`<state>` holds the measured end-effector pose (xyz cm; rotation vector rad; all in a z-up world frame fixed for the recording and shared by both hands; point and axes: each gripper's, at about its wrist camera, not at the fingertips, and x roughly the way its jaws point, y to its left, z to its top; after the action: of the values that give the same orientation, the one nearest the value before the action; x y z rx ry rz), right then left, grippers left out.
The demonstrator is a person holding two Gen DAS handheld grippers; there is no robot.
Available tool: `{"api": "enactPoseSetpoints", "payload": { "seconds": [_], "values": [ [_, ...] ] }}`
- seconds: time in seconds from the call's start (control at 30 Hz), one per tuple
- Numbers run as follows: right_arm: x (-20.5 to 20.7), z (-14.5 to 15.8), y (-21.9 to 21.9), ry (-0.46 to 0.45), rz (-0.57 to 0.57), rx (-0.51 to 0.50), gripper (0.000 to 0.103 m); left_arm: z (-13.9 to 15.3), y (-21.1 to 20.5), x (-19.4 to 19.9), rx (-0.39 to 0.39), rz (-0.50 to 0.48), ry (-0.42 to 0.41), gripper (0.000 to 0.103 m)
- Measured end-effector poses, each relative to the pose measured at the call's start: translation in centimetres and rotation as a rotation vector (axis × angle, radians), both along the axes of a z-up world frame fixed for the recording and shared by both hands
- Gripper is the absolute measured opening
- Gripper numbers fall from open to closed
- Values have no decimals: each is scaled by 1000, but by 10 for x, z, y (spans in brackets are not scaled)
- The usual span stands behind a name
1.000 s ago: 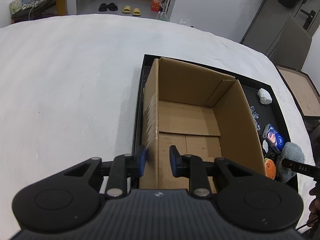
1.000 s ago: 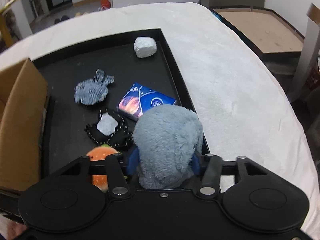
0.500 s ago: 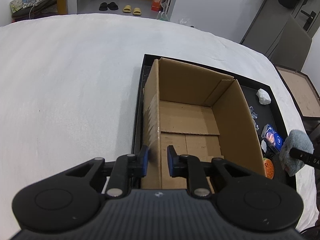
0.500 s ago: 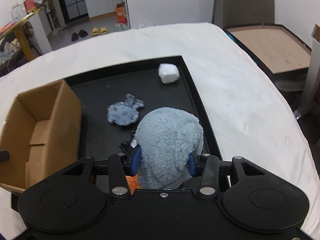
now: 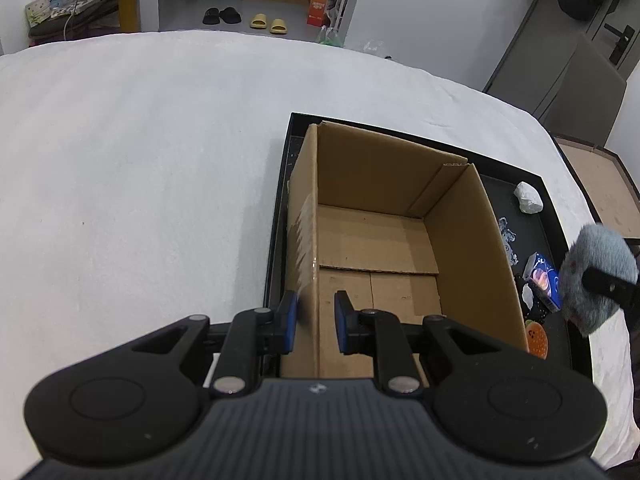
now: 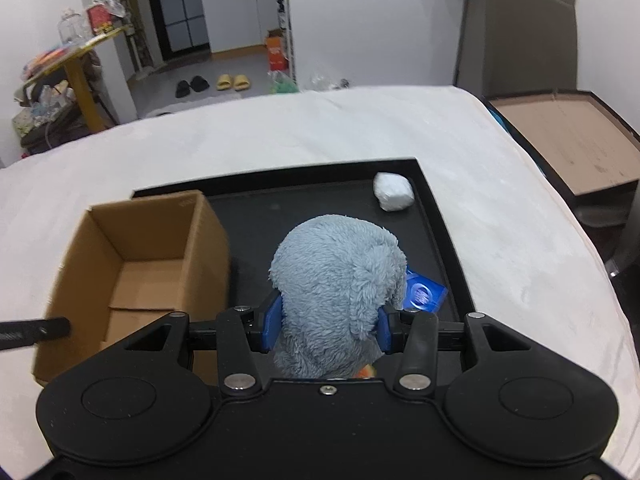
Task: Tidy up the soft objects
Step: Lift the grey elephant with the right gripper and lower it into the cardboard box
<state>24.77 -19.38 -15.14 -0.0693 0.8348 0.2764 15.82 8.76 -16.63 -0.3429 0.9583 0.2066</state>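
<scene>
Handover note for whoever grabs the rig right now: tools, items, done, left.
Left tool: shut on the near-left wall of the cardboard box, steadying it.
Right tool: shut on the grey-blue plush, lifted above the black tray, beside the box.
Done: plush picked. Box is empty.
Left: drop the plush in the box, then the tray's other items: white lump, blue packet, patterned cloth, orange toy.

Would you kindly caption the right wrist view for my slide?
Right gripper holds a blue plush toy above the black tray, beside the cardboard box.
</scene>
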Motion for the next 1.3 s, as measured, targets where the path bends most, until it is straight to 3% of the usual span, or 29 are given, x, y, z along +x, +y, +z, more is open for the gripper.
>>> {"api": "enactPoseSetpoints", "payload": {
  "seconds": [0.6,1.3],
  "values": [
    [-2,28,76,-79,186,56,45,-6,10,1,-67,2,12,18],
    [0,11,142,-22,343,39,45,-20,35,6,-179,22,13,18]
  ]
}}
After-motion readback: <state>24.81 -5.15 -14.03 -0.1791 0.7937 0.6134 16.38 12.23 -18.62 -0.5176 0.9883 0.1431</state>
